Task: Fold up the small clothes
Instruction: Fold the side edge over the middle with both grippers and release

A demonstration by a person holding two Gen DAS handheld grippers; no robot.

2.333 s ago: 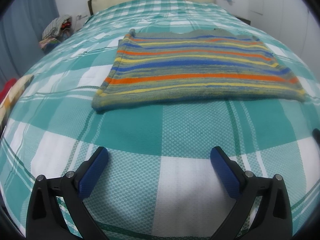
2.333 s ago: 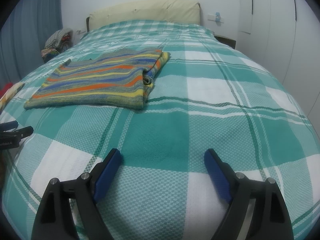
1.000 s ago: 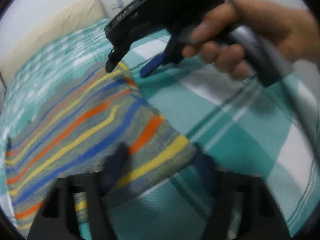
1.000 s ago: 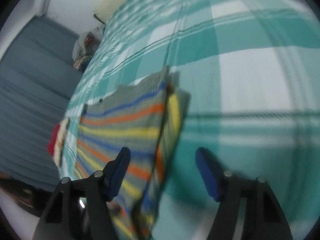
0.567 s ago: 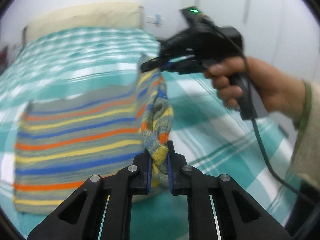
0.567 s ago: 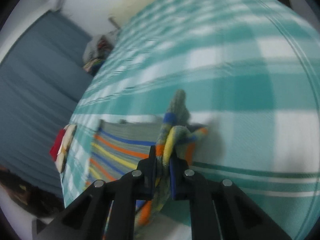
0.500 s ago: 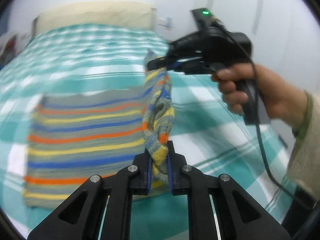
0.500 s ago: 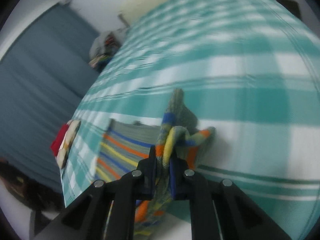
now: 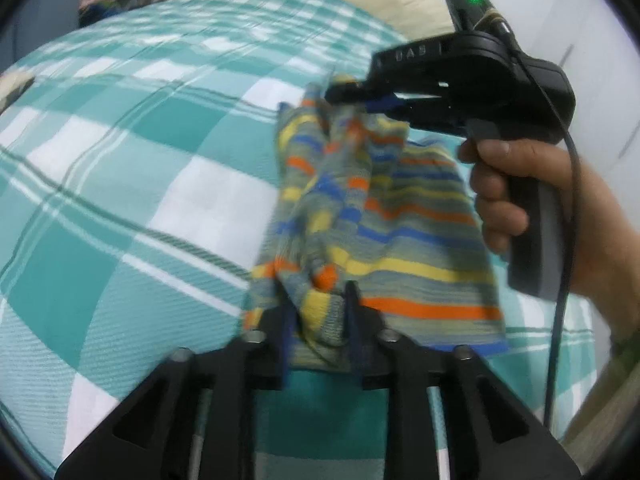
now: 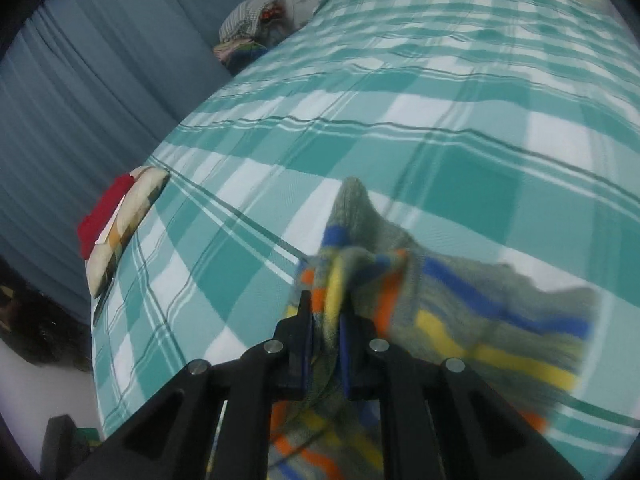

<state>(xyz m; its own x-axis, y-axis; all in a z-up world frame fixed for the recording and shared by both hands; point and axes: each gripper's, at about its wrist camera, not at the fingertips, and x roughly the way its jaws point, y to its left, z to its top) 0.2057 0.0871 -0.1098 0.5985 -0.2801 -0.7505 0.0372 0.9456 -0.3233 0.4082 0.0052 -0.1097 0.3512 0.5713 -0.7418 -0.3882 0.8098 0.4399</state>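
Note:
The striped knit sweater [image 9: 408, 232] lies on the plaid bed, its right side lifted and folded over to the left. In the left wrist view my left gripper [image 9: 318, 320] has the near bunched corner between its fingers. Its jaws are opening, and the gap is wider than the loosened cloth. Farther back, a hand holds my right gripper [image 9: 344, 96] on the far corner. In the right wrist view the right gripper [image 10: 325, 320] still pinches a ridge of the sweater [image 10: 480, 320]. Its jaws are just starting to open.
The teal and white plaid bedcover [image 10: 400, 80] stretches far to the left and back. A red and cream folded stack [image 10: 120, 232] sits at the bed's left edge. A pile of clothes [image 10: 248, 20] lies by the blue curtain [image 10: 80, 80]. The right gripper's cable [image 9: 568, 240] hangs beside the hand.
Both grippers shut on the sweater's right edge, lifted it and carried it left across the rest of the garment. The left jaws now stand visibly wider; the right barely.

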